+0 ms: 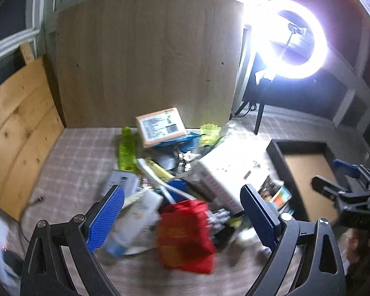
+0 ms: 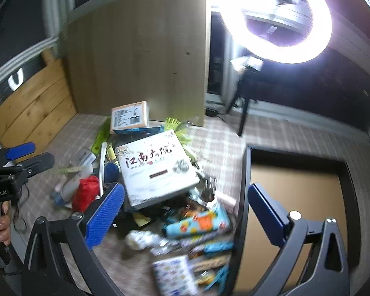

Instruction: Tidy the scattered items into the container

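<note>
- The left gripper (image 1: 182, 219) hangs over the near end of a messy pile on the checked cloth (image 1: 69, 157). Its blue pads (image 1: 106, 218) stand wide apart and hold nothing.
- At the left of the pile lies a green packet (image 1: 127, 151). Its long side runs from near to far.
- Just right of it a white stick-shaped thing (image 1: 160, 183) slants from far-left to near-right.
- A red bag (image 1: 185, 234) lies near, between the left gripper's fingers but not touched by them. It looks blurry.
- At the far end an orange box (image 1: 160, 125) is tipped up, its label facing the camera.
- In the middle sits a big white box (image 2: 155, 170) with dark writing on its lid. It lies flat on top of the pile, and its long side runs from near-left to far-right.
- The right gripper (image 2: 186, 215) hangs over the pile's right side, close to a blue snack bag (image 2: 197, 223). Its fingers are also spread wide and hold nothing.
- At the far right is the container (image 2: 246, 172), a black tray with a brown bottom. Its long side runs from near to far, just beside the pile.
</note>
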Available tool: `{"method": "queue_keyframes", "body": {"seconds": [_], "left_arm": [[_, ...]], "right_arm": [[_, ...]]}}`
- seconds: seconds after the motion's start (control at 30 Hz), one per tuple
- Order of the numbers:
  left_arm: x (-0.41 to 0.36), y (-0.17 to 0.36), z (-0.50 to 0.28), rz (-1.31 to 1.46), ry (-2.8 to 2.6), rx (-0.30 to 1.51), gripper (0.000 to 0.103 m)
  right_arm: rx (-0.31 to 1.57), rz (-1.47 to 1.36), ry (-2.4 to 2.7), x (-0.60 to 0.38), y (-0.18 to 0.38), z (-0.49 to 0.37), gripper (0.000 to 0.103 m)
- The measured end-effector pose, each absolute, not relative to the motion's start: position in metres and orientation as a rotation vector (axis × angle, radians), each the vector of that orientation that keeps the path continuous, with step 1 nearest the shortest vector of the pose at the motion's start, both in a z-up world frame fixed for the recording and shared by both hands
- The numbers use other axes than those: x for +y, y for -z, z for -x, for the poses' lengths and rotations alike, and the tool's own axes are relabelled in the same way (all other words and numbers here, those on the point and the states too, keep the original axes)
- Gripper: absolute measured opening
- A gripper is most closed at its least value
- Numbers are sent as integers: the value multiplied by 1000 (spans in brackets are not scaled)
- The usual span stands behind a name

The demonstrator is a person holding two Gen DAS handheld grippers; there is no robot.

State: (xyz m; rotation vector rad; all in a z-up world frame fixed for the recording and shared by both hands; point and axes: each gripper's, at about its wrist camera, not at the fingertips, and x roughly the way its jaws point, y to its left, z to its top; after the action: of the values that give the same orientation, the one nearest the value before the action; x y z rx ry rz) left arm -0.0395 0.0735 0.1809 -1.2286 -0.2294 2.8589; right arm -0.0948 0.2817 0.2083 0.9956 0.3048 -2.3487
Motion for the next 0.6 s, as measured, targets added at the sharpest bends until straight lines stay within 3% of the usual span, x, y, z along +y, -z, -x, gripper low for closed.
{"method": "queue_keyframes", "body": {"seconds": [0.2, 0.33, 0.6], "left_arm": [[116, -160, 64, 1343, -2877, -328, 89], [131, -142, 81, 1413, -2869, -350, 83], [137, -108, 114, 1542, -2844, -382, 78]], "right_arm": [[327, -1042, 2151, 275, -199, 152, 90], [337, -1087, 2077, 266, -181, 181, 69], [342, -1138, 1940, 239, -141, 219, 65]]}}
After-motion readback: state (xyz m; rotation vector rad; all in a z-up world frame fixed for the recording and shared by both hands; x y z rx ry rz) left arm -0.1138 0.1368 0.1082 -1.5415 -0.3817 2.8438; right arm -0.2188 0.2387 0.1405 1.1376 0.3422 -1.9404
